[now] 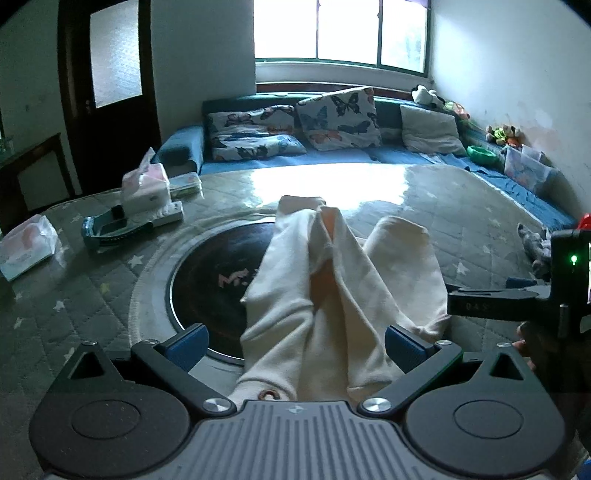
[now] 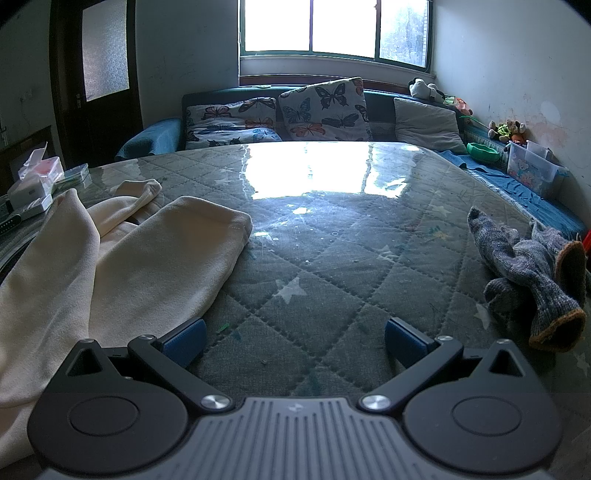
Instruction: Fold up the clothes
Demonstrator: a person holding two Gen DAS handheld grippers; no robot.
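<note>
Left gripper [image 1: 295,345] tilted down, jaws spread wide, blue pads [image 1: 187,345] apart, not pressing. Right gripper [image 2: 294,341] same downward tilt, jaws wide, nothing between pads [image 2: 402,341]. Right gripper body also visible at right edge of left wrist view, fingertip of holding hand [image 1: 521,341] just below.

A home living room, it seems. A long blue corner sofa [image 2: 517,192] with butterfly-print cushions [image 2: 325,107] sits under a bright window [image 2: 334,27]. Small plush toys [image 2: 504,130], blurred, line its back.
</note>
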